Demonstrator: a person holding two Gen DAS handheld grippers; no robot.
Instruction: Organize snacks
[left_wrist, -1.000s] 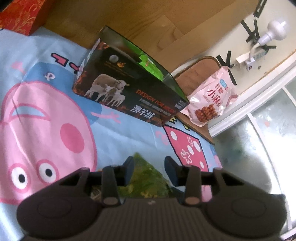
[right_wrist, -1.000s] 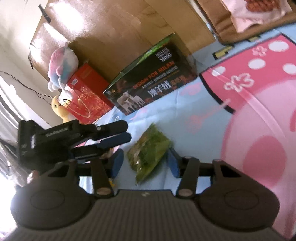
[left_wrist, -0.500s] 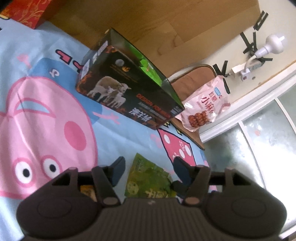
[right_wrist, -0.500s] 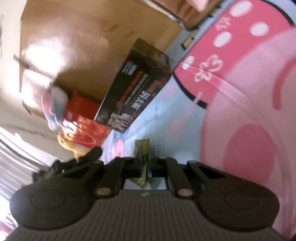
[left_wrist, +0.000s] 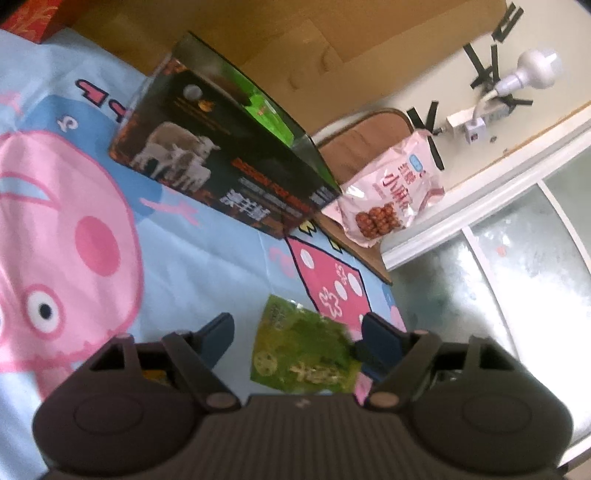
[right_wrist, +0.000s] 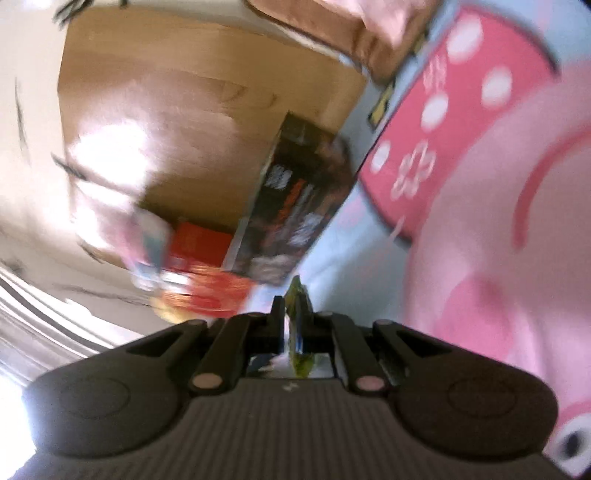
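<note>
The black box (left_wrist: 236, 162) printed with sheep is taken as the landmark here, lying on the cartoon pig blanket (left_wrist: 74, 229) with its green inner wall showing through the open top; what's inside can't be made out. Behind the box a wooden board (left_wrist: 332, 40) is seen, and past its left corner a red box (left_wrist: 33, 14) is cut off by the frame edge. Right of the box, a pink snack bag (left_wrist: 391, 199) is propped on a brown cushion (left_wrist: 365, 136), with a white lamp (left_wrist: 532, 70) taped to the wall further off to the right.

In front of the box, nearer the camera, the green snack pack (left_wrist: 303, 350) is found between the fingers of the left gripper (left_wrist: 299, 339). Those jaws have just been spreading and now stand wide, with neither blue pad pressed on the pack.

From the right wrist view, everything is pretty smeared, but the same pack (right_wrist: 297, 321) is seen edge-on, pinched tight in the right gripper (right_wrist: 291, 317), with the box (right_wrist: 295, 206) just beyond its tips. Nothing is sat between pack and box on the blanket.
</note>
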